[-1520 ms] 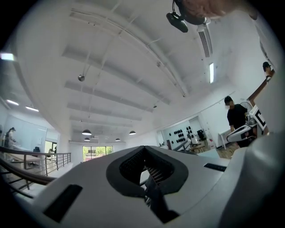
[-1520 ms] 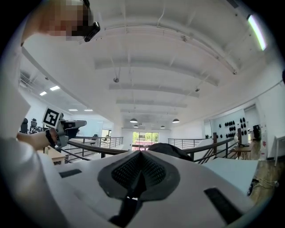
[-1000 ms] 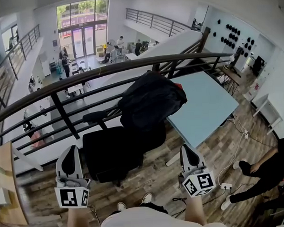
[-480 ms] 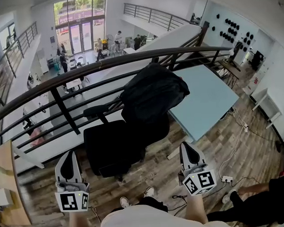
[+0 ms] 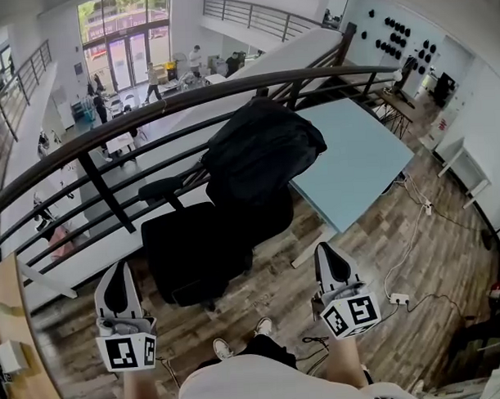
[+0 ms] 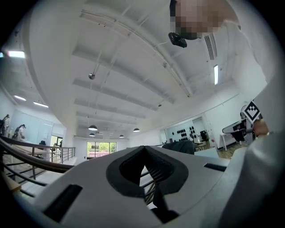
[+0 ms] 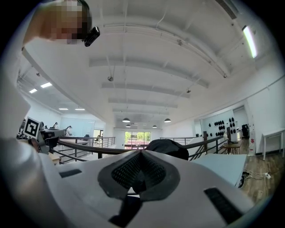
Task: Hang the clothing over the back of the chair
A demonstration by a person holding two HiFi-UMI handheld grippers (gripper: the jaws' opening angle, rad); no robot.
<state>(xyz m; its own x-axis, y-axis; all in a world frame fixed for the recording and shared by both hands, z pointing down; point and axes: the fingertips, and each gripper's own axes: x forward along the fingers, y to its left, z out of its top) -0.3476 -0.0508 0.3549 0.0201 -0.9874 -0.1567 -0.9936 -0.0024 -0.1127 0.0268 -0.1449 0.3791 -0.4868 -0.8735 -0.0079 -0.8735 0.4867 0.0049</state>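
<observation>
Chair (image 5: 195, 254) is hemmed behind by railing (image 5: 108, 130), floor (image 5: 278, 288) open in front. Clothing (image 5: 260, 149) is draped down its back. Left tongs (image 5: 117, 273) and right tongs (image 5: 329, 254) are clenched, empty.

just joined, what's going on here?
A person holds the left gripper and right gripper low in front of them, both with jaws shut and nothing between them. The dark jacket is draped over the back of the black office chair, which stands between the railing and a light blue table. The hanging looks done.
</observation>
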